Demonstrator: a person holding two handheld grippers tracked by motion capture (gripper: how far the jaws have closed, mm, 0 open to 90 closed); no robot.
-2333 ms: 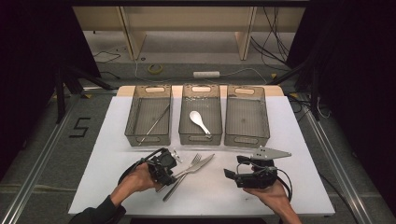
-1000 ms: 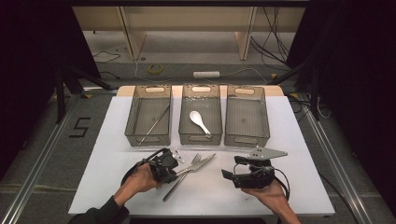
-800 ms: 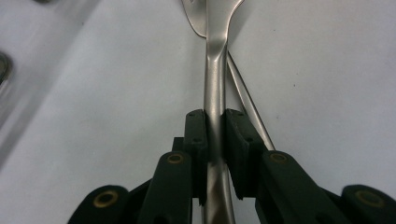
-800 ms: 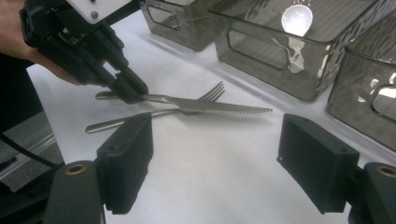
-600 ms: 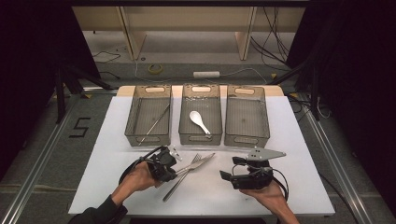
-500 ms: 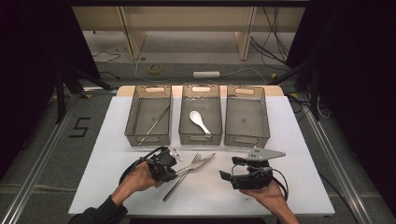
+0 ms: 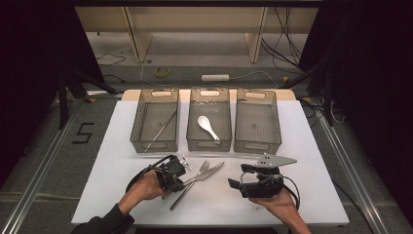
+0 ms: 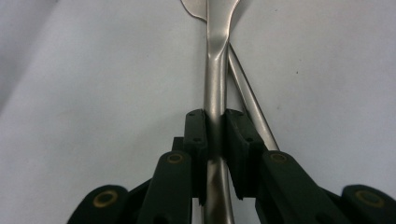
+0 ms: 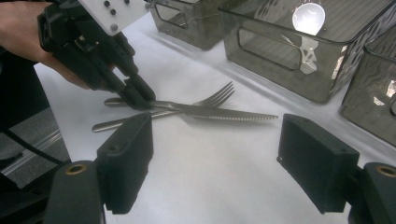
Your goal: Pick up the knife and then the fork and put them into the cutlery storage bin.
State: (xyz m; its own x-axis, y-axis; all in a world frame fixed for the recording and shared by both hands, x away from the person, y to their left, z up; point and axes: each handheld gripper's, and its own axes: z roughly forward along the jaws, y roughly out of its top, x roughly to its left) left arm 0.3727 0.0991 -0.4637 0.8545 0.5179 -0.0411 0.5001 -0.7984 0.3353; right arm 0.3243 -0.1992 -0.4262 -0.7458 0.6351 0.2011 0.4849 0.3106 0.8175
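Note:
A steel knife (image 7: 213, 170) lies across a fork (image 7: 203, 167) on the white table (image 7: 311, 146), just in front of the bins. My left gripper (image 7: 184, 180) comes in from the left and is shut on the knife's handle (image 8: 215, 70); the fork's thin handle (image 8: 250, 100) runs under it to the right. In the right gripper view the left gripper (image 9: 140, 100) pinches the knife (image 9: 224, 114) low on the table, with the fork (image 9: 217, 98) crossing beneath. My right gripper (image 9: 215, 154) stands open to the right of the cutlery (image 7: 238, 176), with nothing between its jaws.
Three clear bins stand in a row behind the cutlery. The left bin (image 7: 139, 122) holds a thin metal rod (image 7: 160, 129), the middle bin (image 7: 192, 122) a white spoon (image 7: 208, 126), and the right bin (image 7: 257, 122) nothing. Dark floor and cables surround the table.
The right gripper's jaws reach a little further left toward the cutlery than a second ago. The left gripper and the knife have stayed where they were.

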